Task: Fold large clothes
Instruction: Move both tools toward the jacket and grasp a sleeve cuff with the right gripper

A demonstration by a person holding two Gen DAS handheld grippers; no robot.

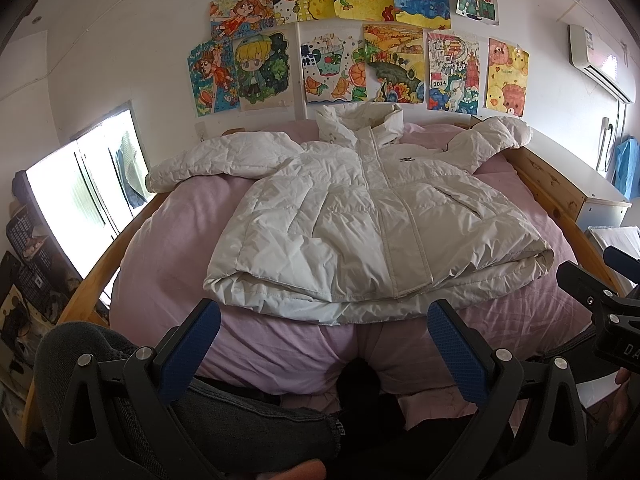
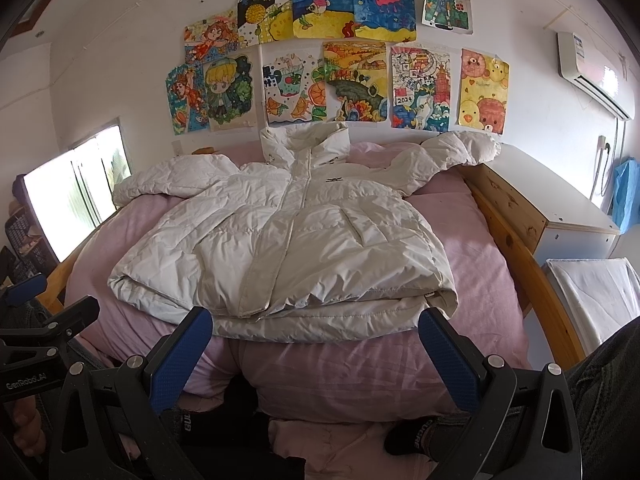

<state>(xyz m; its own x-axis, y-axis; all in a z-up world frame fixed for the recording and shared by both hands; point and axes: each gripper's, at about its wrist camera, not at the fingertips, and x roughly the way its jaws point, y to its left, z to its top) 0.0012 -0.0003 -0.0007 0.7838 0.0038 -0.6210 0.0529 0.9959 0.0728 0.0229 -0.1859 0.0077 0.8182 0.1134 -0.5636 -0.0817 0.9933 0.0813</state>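
White puffer jacket [image 1: 372, 216], hooded, lying front-up on a pink bedsheet [image 1: 168, 240], zipped closed, collar toward the wall, hem toward the cameras. Both sleeves spread outward: one reaches toward the window [image 1: 80, 188] side, the other rests over the far corner of the wooden bed frame [image 1: 548, 184]. Left gripper [image 1: 324, 344]: jaws spread wide, holding nothing, blue pads [image 1: 192, 344] hovering just short of the hem, apart from the fabric. Right gripper [image 2: 316, 344]: jaws likewise wide and holding nothing, its blue pads [image 2: 448, 356] just before the hem, the jacket's near edge sitting between and beyond them. Bare sheet shows on both sides of the jacket body and in a strip in front of the hem. Bed frame rails border the sheet left and right; a white cabinet [image 2: 560, 208] stands beside the right rail. Children's drawings [image 2: 320, 60] cover the wall above the hood; air conditioner [image 2: 596, 76] at upper right.
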